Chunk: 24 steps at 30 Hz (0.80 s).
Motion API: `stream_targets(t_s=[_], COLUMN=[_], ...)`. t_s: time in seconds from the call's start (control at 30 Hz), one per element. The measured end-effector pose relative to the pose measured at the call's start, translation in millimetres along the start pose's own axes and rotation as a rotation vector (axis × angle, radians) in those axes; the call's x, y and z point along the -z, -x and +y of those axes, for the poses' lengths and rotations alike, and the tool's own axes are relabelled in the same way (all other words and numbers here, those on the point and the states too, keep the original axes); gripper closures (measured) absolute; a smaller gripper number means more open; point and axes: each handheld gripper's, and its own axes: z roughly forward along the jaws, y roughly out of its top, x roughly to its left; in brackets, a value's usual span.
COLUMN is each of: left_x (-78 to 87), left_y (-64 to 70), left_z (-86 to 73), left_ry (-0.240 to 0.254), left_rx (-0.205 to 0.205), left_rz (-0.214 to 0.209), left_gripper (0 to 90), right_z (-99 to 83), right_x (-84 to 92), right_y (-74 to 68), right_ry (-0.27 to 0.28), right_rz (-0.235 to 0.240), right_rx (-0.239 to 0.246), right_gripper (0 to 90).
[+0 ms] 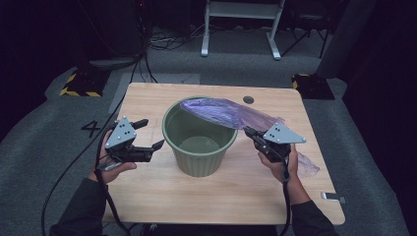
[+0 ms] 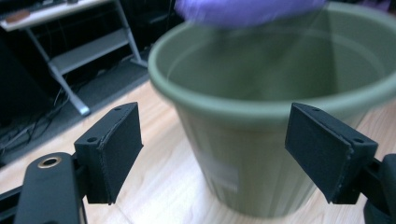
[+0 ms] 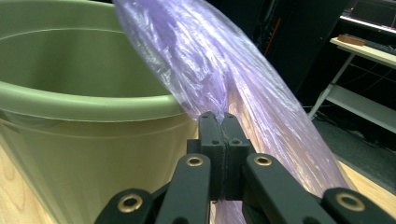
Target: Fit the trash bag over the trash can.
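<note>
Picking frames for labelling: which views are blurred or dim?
Left gripper view: green bin and purple bag smeared, pads sharp. Right gripper view: crisp bag, dark background. High view: lit table, black surroundings.

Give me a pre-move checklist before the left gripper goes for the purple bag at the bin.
1. Right gripper clamped on the purple bag: ok.
2. Left gripper open and holding nothing: ok.
3. Bag draped across the far rim of the green bin: ok.
4. Bin upright on the table: ok.
5. Bag mouth opened out: not ok, it is bunched.
6. Bag free of tears: cannot tell.
</note>
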Motion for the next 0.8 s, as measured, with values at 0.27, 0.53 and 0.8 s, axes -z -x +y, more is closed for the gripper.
stream_targets(t_s=[0.27,0.53,0.8], left_x=[-11.2,-33.1,-57.4], left_y=[4.4,17.1,26.2], left_z=[37.8,64.4,78.0], left_ry=[0.015,-0.03,-0.048], left_rx=[-0.046,-0.141,-0.145], left_rz=[-0.03,-0.033,-0.102], left_gripper=[18.1,17.0,16.8], right_z=[3.8,7.9,14.9], right_x=[0.7,15.8,30.0], right_y=[-6.2,-10.2,-13.4], right_ry=[-0.009,0.031,0.045], right_rz=[0.013,0.032,0.081], right_rx=[0.046,0.114,0.245], right_gripper=[90.0,90.0,90.0])
